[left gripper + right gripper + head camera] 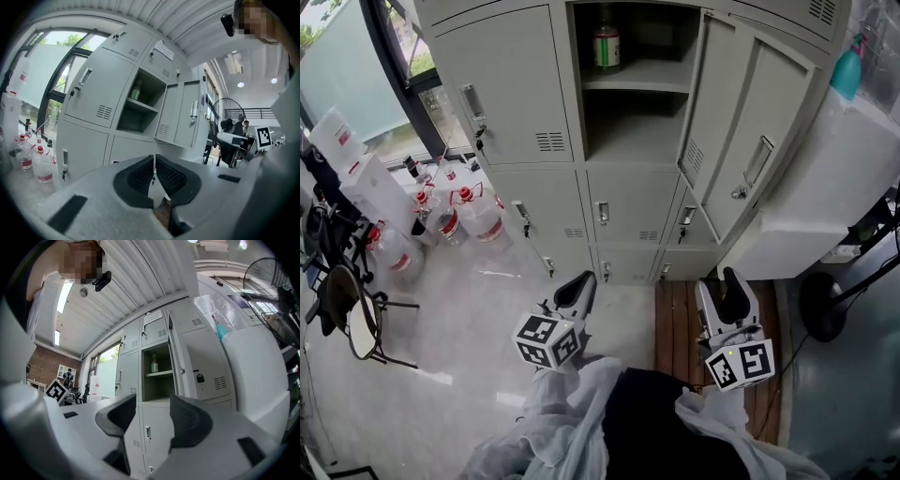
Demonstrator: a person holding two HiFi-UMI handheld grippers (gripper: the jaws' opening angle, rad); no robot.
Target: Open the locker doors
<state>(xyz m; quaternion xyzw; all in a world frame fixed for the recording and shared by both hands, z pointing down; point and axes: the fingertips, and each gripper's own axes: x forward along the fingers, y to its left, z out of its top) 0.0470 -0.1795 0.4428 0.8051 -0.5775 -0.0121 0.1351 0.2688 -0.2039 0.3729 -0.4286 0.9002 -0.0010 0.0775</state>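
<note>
Pale speckled floor fills the lower left of the head view, and a bank of grey lockers [628, 234] runs across the top. One door is done: the top middle door [710, 103] stands swung out to the right. Its open compartment shows a shelf with a bottle [606, 45] on it. The top left door [502, 89] is shut, and so are the lower doors [623, 211] in the two rows beneath, each with its small handle showing. I cannot place the handled panel [764, 112] at upper right for sure (it may be the top right door, shut or partly ajar). By my reckoning most of the job is left.

Both my tools sit low in the frame, well apart from any handle. My left hand-held gripper [578, 284] has its jaws pressed together with nothing between them. My right hand-held gripper [719, 281] stands wide and empty, pointing toward the lockers.

Water jugs [473, 214] crowd the floor at middle left, just beside the left column of lockers, and I judge they could hinder the lowest left doors as they swing. A chair [356, 323] sits at the left edge. At right, a big white box [825, 178] carries a teal spray bottle [847, 67]. The open door leans toward the handled panel, so reaching in there may be awkward.
</note>
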